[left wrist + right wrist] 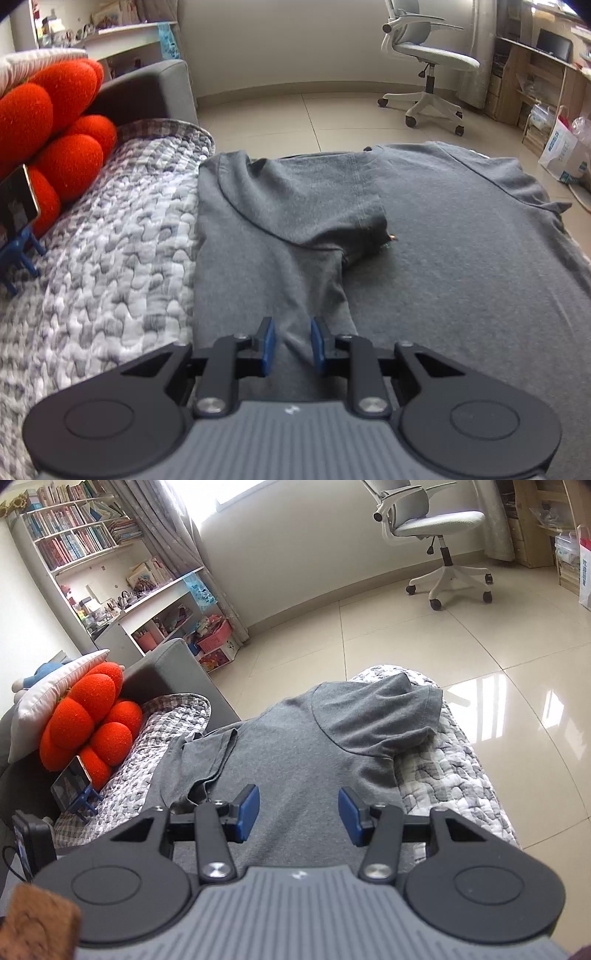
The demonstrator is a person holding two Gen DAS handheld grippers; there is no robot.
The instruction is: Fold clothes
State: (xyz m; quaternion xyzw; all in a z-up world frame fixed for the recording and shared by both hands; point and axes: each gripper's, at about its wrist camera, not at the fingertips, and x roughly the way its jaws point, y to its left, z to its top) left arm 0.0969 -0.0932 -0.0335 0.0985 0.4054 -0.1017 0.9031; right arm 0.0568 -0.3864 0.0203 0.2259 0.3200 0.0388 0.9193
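T-shirt (424, 258), grey and short-sleeved, lies spread on a quilted sofa cover (110, 229), its collar end pointing away from both hand-held grippers toward the cover's far edge and the tiled floor beyond. At the left end of the sofa an orange cushion (55, 122) and a phone on a blue stand (16, 206) sit well clear of the cloth.

Along the shirt's left side, the left sleeve (314, 206) and a strip of the body are turned inward over the chest, making a straight folded edge that runs front to back. The left hand-held gripper (293, 345) sits at the near end of that folded strip, its blue pads narrowly apart with a ridge of grey cloth between them; whether they pinch it I cannot tell.

Further right, the right hand-held gripper (298, 818) hovers over the shirt's near middle with its jaws spread wide, holding nothing. The right sleeve (391, 712) lies flat and outspread toward the cover's right edge, ahead and to the right of this gripper.

I judge the shirt half folded lengthwise: its long axis runs straight away from both grippers, and the unfolded side is nearer the right one.
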